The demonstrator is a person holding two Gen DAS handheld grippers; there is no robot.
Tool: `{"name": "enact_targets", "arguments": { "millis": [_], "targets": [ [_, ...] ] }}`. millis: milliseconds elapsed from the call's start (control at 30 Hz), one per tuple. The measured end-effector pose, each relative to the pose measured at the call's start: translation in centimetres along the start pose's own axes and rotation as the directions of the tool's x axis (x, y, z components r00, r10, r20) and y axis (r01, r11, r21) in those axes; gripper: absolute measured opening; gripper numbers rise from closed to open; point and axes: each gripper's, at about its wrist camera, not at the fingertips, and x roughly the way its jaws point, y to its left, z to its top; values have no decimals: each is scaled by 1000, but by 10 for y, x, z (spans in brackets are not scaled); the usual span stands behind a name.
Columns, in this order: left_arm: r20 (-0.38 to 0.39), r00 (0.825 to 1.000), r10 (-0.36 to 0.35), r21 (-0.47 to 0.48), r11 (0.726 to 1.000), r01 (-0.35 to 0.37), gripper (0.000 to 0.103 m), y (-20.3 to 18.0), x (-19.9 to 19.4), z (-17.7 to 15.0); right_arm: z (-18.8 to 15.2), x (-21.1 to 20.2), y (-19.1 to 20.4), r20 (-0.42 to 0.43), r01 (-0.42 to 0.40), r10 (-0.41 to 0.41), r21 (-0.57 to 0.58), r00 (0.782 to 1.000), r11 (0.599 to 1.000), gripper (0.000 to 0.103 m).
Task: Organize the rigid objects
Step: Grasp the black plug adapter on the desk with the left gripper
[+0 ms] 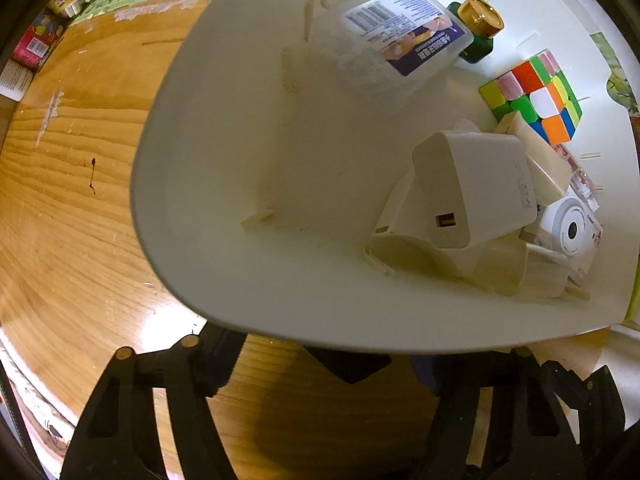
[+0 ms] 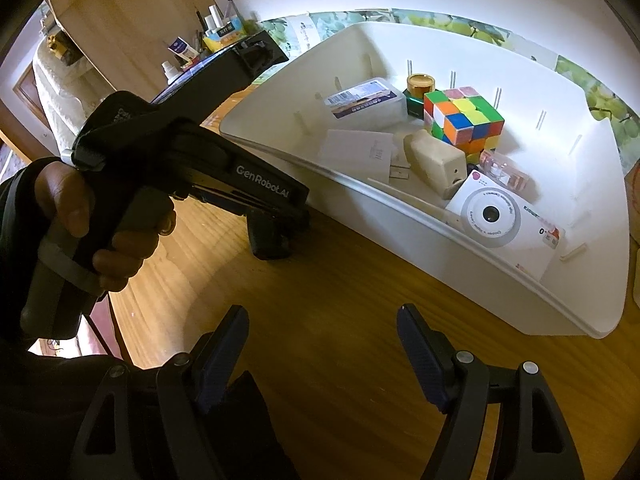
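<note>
A white plastic bin [image 1: 240,288] [image 2: 400,240] stands on the wooden table. It holds a colourful puzzle cube [image 1: 534,96] [image 2: 464,120], a white charger [image 1: 472,188] [image 2: 356,148], a white toy camera [image 1: 572,232] [image 2: 492,214], a clear box with a blue label [image 1: 400,28] [image 2: 364,100], a gold-capped green bottle [image 1: 480,20] [image 2: 420,84] and a cream block [image 2: 434,164]. My left gripper [image 1: 352,364] is open at the bin's near wall, its fingertips hidden under the rim; it also shows in the right wrist view [image 2: 272,236]. My right gripper [image 2: 324,344] is open and empty above the table, short of the bin.
The wooden table [image 1: 68,208] [image 2: 320,280] spreads left of and before the bin. Boxes and packets [image 1: 40,40] line the far left edge. A black box with bottles and pens [image 2: 224,52] stands behind the bin. A hand holds the left gripper's handle [image 2: 100,240].
</note>
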Motion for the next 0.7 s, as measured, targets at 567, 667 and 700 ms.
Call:
{"name": "enact_targets", "arguments": {
  "millis": [567, 667, 700],
  "targets": [
    [12, 999, 38, -1, 999, -38, 44, -8, -6, -10, -8, -12, -4, 18, 13, -14, 9, 1000, 1000, 77],
    [10, 999, 44, 7, 999, -44, 43, -11, -7, -18, -10, -15, -4, 21, 13, -13, 5, 1000, 1000, 77],
    [11, 999, 45, 9, 999, -45, 43, -13, -8, -21, -11, -15, -3, 22, 13, -13, 3, 1000, 1000, 77]
  ]
}}
